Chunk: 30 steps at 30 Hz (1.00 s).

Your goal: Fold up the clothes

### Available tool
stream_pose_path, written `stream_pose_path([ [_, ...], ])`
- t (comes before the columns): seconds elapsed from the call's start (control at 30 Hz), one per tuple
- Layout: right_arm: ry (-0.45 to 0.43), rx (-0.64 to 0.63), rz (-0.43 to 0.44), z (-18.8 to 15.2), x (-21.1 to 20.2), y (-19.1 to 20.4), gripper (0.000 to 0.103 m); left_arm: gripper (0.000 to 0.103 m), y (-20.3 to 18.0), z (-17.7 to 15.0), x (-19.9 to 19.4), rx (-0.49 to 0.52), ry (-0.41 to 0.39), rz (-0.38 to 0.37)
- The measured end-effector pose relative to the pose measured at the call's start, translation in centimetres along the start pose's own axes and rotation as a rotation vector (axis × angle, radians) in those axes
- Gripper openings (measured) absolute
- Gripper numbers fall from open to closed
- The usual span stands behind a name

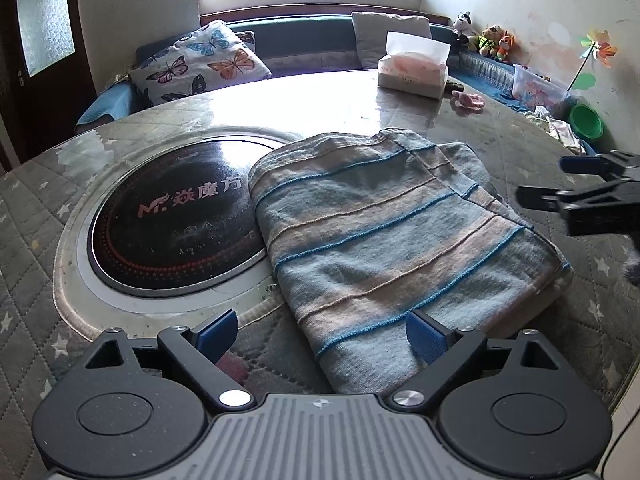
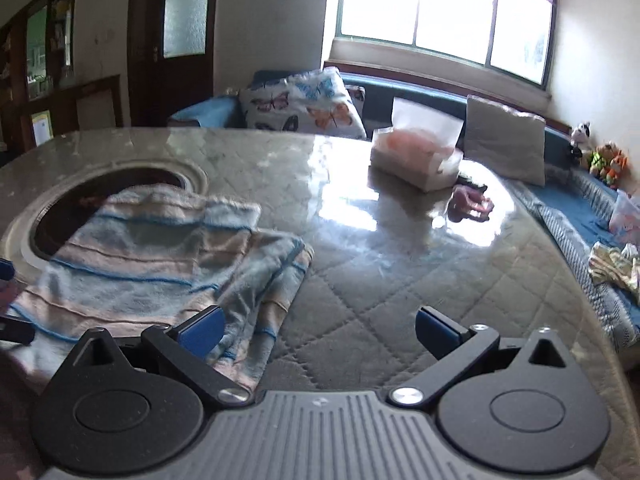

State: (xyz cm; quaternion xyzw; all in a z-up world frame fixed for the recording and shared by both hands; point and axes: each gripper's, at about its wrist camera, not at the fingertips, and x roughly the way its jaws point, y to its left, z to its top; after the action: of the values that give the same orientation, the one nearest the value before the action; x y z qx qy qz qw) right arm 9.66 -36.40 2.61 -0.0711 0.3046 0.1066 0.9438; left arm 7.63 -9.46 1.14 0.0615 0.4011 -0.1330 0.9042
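Observation:
A folded striped garment (image 1: 384, 224), pale blue and beige with blue lines, lies on the round table (image 1: 304, 100), partly over the black cooktop (image 1: 172, 216). My left gripper (image 1: 320, 338) hovers open above the garment's near edge, nothing between its blue pads. In the left wrist view my right gripper (image 1: 548, 182) enters from the right edge, open, just off the garment's right side. From the right wrist view the same garment (image 2: 160, 264) lies to the left, and my right gripper (image 2: 318, 332) is open over the quilted cloth beside it, holding nothing.
A tissue box (image 1: 414, 66) and a small pink item (image 1: 468, 102) sit at the table's far side. Behind is a bench with a butterfly cushion (image 1: 196, 64), a grey cushion (image 2: 506, 144), plush toys (image 1: 488, 42) and a green bowl (image 1: 586, 122).

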Motion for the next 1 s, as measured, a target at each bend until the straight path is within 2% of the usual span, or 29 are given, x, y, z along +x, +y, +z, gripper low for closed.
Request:
stream_pose_path([
  [0.17, -0.022, -0.043, 0.056, -0.7, -2.5, 1.7, 0.103, 0.093, -0.1, -0.5, 0.3, 0.005, 0.013, 0.002],
  [0.33, 0.034, -0.073, 0.037, -3.2, -1.6, 2.6, 0.103, 0.094, 0.1, -1.0, 0.1, 0.008, 0.015, 0.002],
  [0.4, 0.036, -0.032, 0.051, -3.7, -1.6, 2.1, 0.103, 0.094, 0.3, -1.1, -0.1, 0.006, 0.016, 0.007],
  [0.57, 0.011, -0.014, 0.037, -3.1, -2.8, 1.4, 0.103, 0.094, 1.3, -1.2, -1.3, -0.01, -0.011, 0.034],
  [0.73, 0.058, -0.005, 0.023, -4.1, -1.8, 1.1, 0.103, 0.094, 2.2, -1.8, -0.9, -0.036, 0.015, 0.052],
  [1.0, -0.006, -0.029, 0.029, -2.2, -2.7, 1.6, 0.103, 0.094, 2.9, -1.4, -1.6, -0.061, -0.008, 0.078],
])
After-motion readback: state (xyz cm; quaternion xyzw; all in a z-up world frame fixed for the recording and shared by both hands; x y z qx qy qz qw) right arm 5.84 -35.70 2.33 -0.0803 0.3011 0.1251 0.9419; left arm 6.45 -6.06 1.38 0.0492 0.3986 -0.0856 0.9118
